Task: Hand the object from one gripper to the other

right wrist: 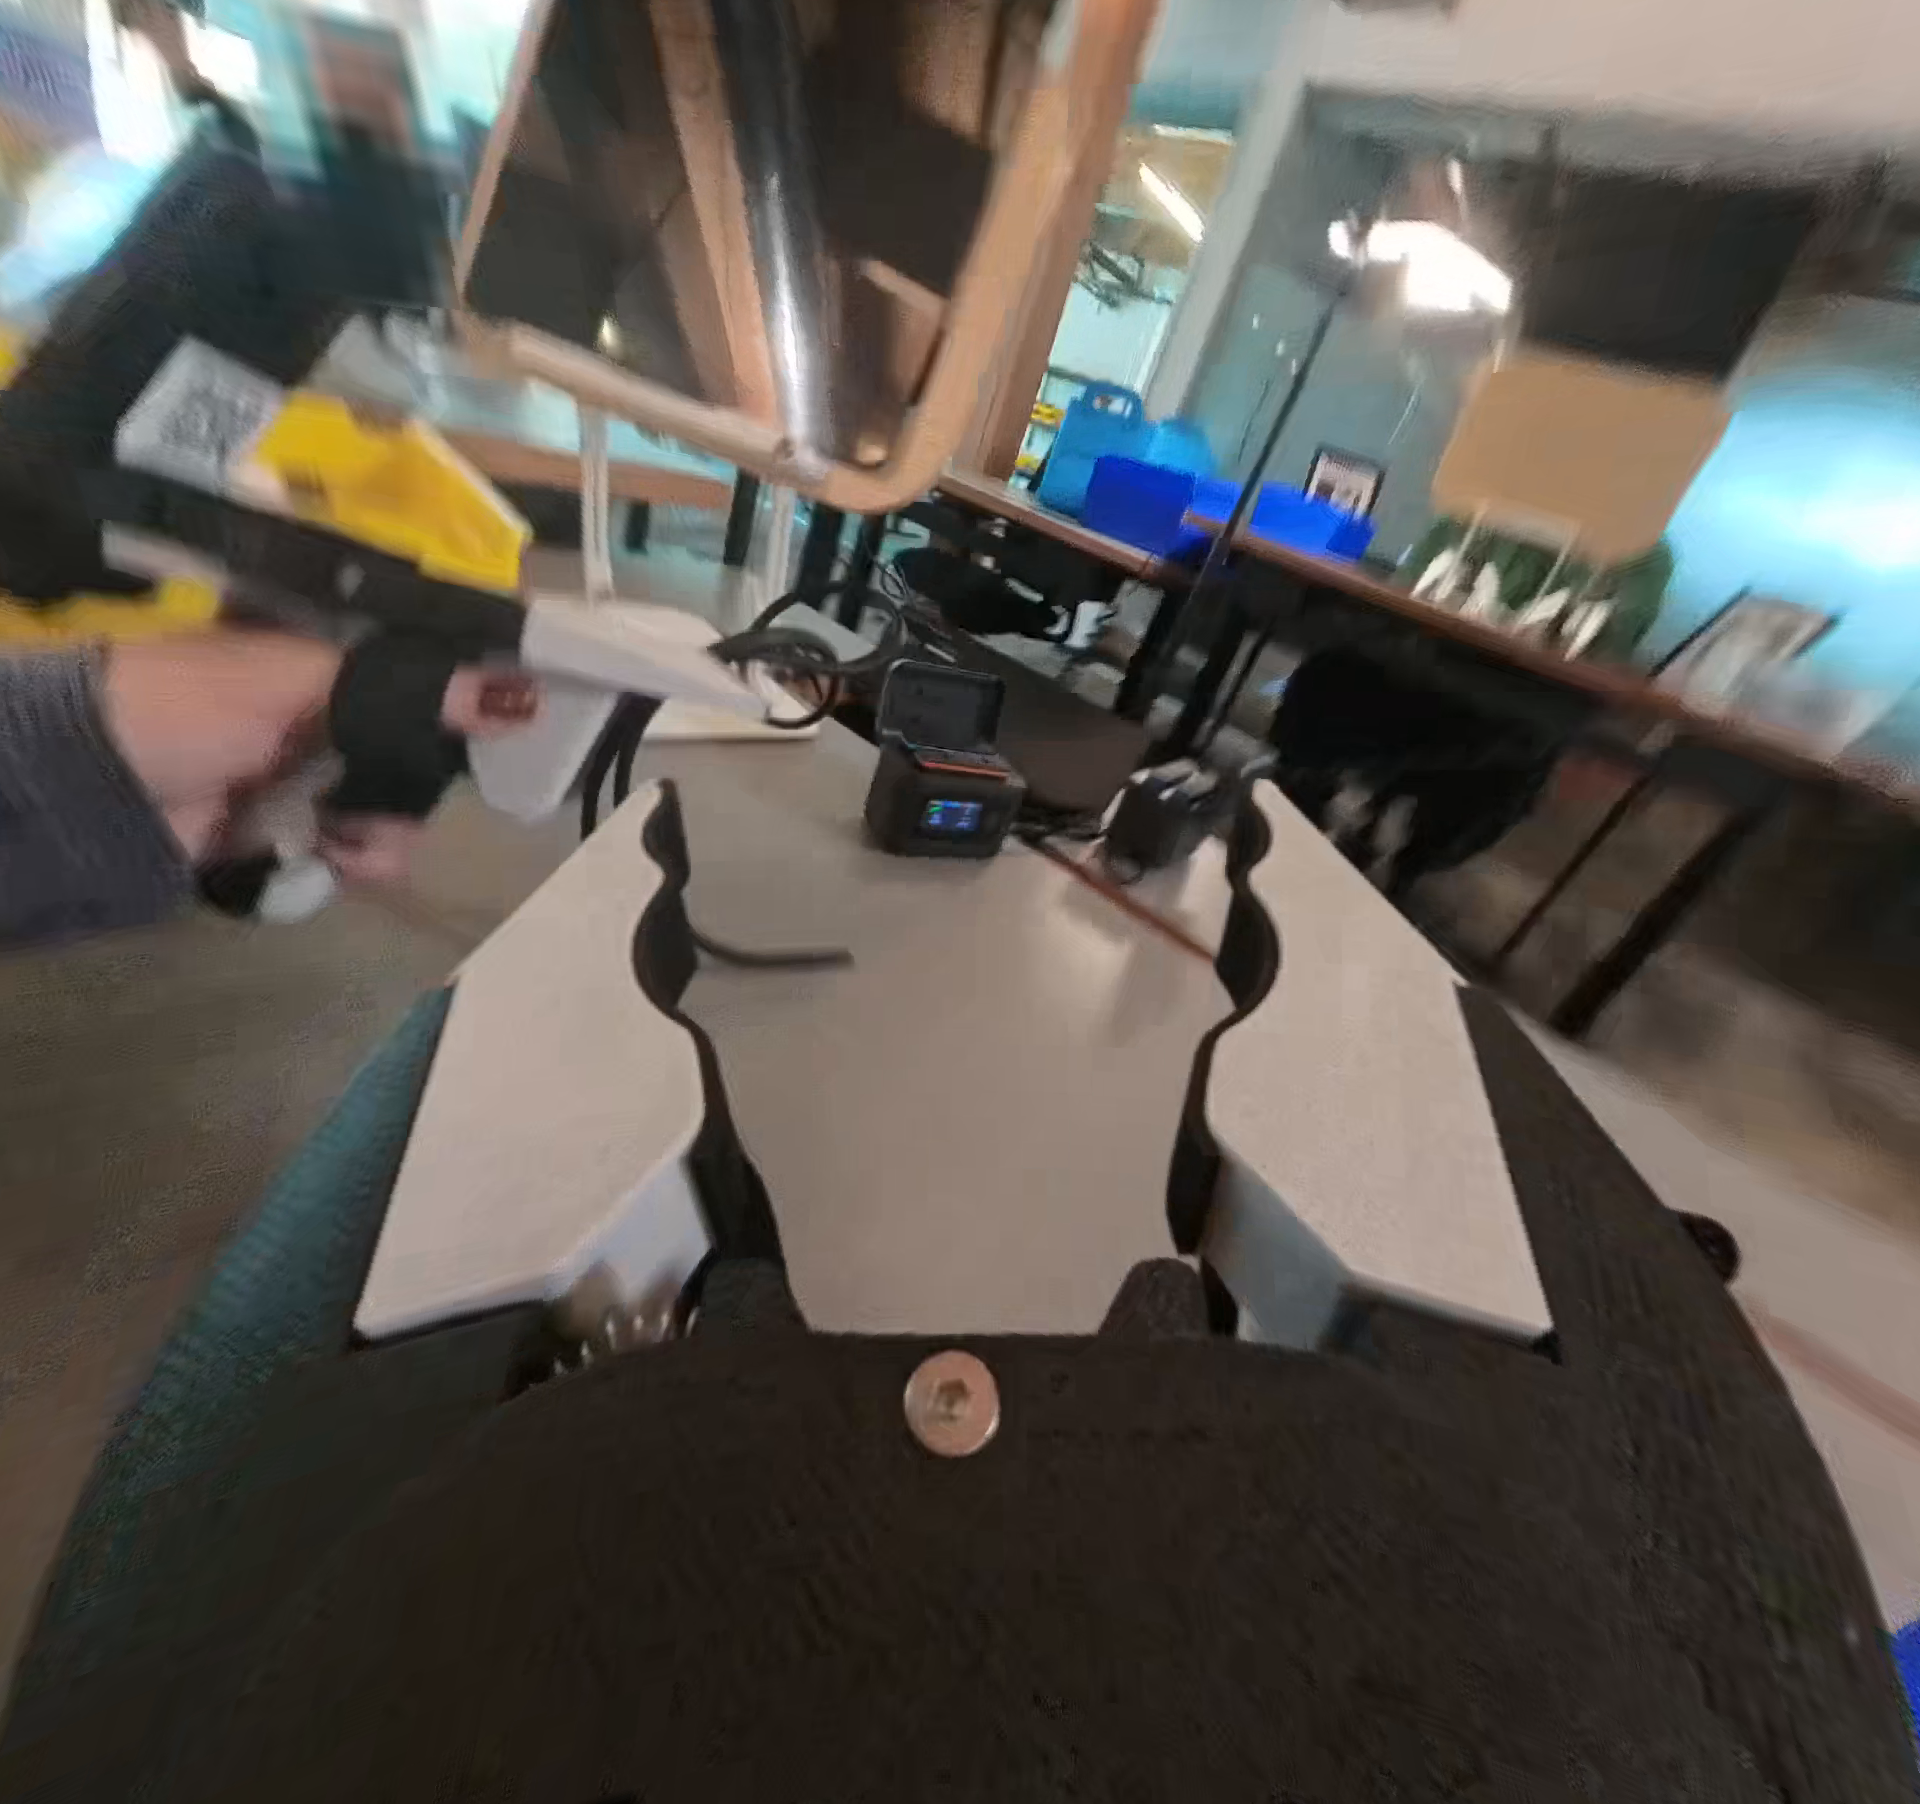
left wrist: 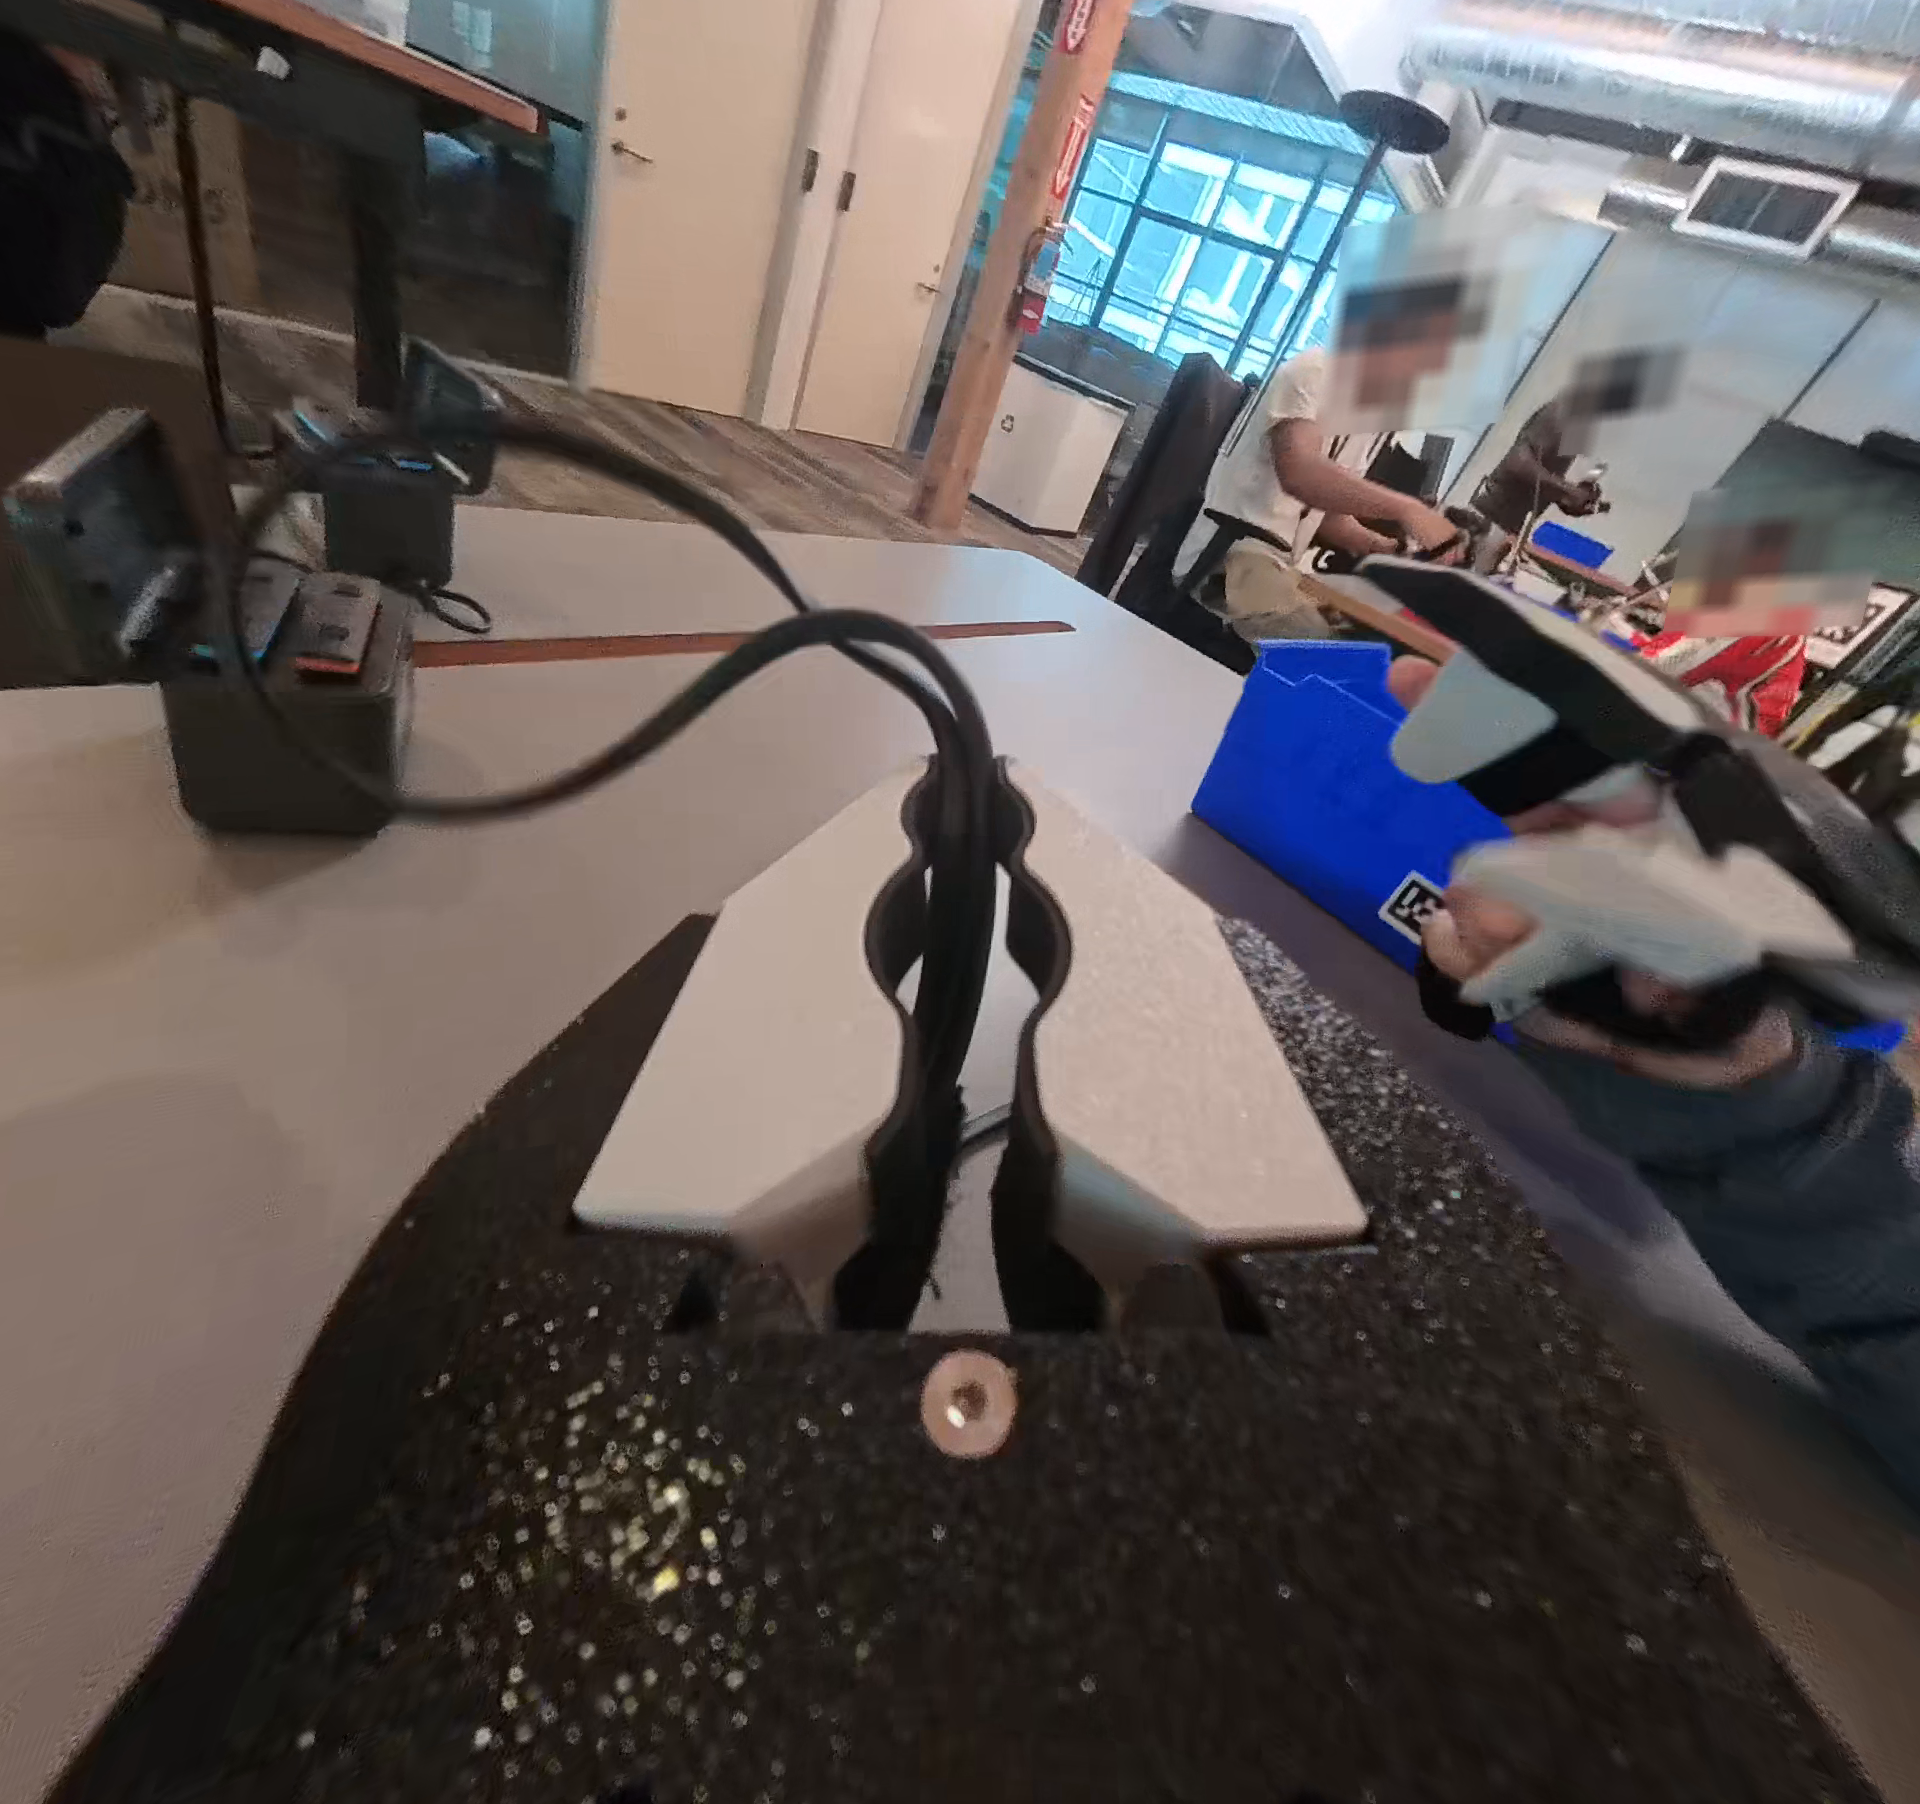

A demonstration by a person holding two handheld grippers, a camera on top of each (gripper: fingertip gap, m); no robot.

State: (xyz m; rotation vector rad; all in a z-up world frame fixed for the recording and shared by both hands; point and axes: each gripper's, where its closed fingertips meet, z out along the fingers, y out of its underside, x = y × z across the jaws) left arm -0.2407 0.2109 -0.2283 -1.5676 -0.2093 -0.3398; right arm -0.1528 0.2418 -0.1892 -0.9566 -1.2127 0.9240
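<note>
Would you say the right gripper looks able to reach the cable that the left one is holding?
Probably yes. The right gripper is open and empty, and the cable loops out past the left gripper, with nothing visible between the two grippers.

Blue bin (left wrist: 1320,778) at table (left wrist: 520,881) edge, black charger box (right wrist: 940,793), possibly another (left wrist: 286,705), yellow bin (right wrist: 390,497)

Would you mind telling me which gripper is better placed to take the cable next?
Right. The right gripper is open and empty, while the left gripper is shut on the black cable, so it probably receives.
</note>
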